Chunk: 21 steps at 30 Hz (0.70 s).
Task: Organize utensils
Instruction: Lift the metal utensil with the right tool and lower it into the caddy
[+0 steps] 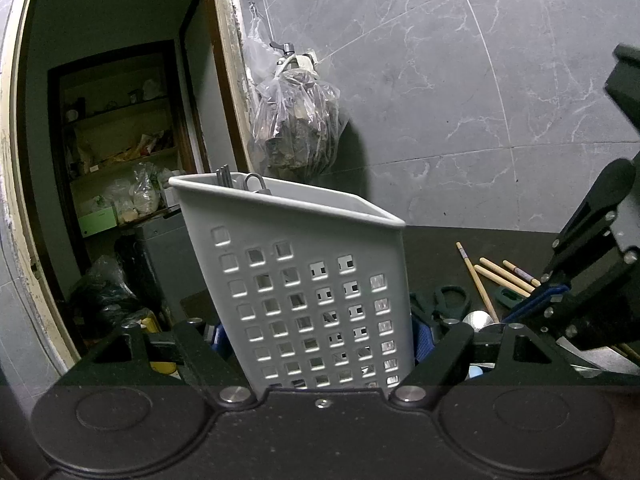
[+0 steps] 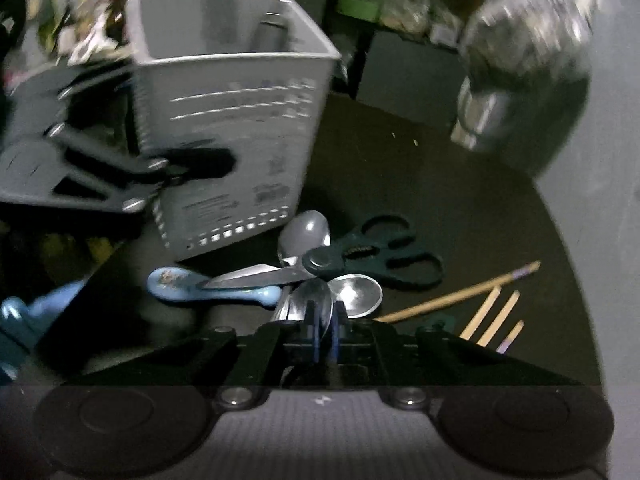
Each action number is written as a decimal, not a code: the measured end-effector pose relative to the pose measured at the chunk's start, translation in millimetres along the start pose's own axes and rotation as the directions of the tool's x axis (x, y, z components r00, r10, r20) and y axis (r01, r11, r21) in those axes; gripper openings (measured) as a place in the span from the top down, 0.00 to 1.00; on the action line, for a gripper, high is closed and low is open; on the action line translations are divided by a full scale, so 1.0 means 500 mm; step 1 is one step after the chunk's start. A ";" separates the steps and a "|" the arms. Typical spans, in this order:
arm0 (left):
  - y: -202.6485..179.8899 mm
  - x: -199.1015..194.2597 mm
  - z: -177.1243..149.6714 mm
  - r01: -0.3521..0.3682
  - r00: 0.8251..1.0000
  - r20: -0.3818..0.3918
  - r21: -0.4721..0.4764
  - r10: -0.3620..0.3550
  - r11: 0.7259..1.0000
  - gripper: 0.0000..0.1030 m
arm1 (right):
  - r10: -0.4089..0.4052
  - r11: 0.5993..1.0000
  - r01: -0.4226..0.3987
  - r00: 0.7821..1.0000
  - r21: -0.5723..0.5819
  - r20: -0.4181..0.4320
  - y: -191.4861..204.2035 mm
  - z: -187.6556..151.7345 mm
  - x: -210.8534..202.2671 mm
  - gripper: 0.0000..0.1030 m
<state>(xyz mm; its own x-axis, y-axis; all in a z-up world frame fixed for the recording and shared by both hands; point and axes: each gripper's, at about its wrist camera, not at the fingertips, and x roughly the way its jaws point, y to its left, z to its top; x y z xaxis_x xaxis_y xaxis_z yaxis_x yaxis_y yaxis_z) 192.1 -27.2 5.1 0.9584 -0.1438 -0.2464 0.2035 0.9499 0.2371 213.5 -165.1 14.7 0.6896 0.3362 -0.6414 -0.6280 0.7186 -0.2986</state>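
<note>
A white perforated utensil holder stands on the dark counter, held between my left gripper's fingers. It also shows in the right wrist view, with the left gripper clamped on its side. Some metal utensils stick up inside it. My right gripper is shut on a metal spoon, low over a pile: another spoon, a light blue ceramic spoon, dark-handled scissors. Wooden chopsticks lie to the right.
A plastic bag hangs on the grey marble wall behind the holder. An open doorway with cluttered shelves lies to the left. A metal container stands at the counter's back right.
</note>
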 end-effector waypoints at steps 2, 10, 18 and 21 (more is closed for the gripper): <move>0.000 0.000 0.000 0.000 1.000 0.000 0.000 0.000 1.000 0.21 | -0.035 0.997 0.036 0.999 -0.075 0.012 0.026 0.002 -0.007 0.97; 0.000 0.000 0.000 0.000 1.000 0.000 0.000 0.000 1.000 0.21 | -0.064 0.986 0.066 0.998 -0.154 0.014 0.066 0.007 -0.007 0.97; 0.000 0.001 -0.002 0.003 1.000 0.000 -0.002 -0.003 1.000 0.21 | -0.036 0.998 0.035 0.999 -0.044 -0.014 0.023 0.004 0.004 0.96; 0.000 0.000 -0.002 0.002 1.000 0.000 -0.002 -0.002 1.000 0.21 | -0.023 0.997 0.022 1.000 -0.069 -0.018 0.033 0.004 0.003 0.96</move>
<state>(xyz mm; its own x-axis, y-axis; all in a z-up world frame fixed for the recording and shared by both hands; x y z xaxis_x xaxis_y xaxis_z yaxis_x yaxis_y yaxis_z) 191.8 -26.8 4.4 0.9579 -0.1461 -0.2471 0.2055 0.9500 0.2350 205.1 -151.2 10.2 0.6973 0.3087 -0.6469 -0.6363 0.6822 -0.3603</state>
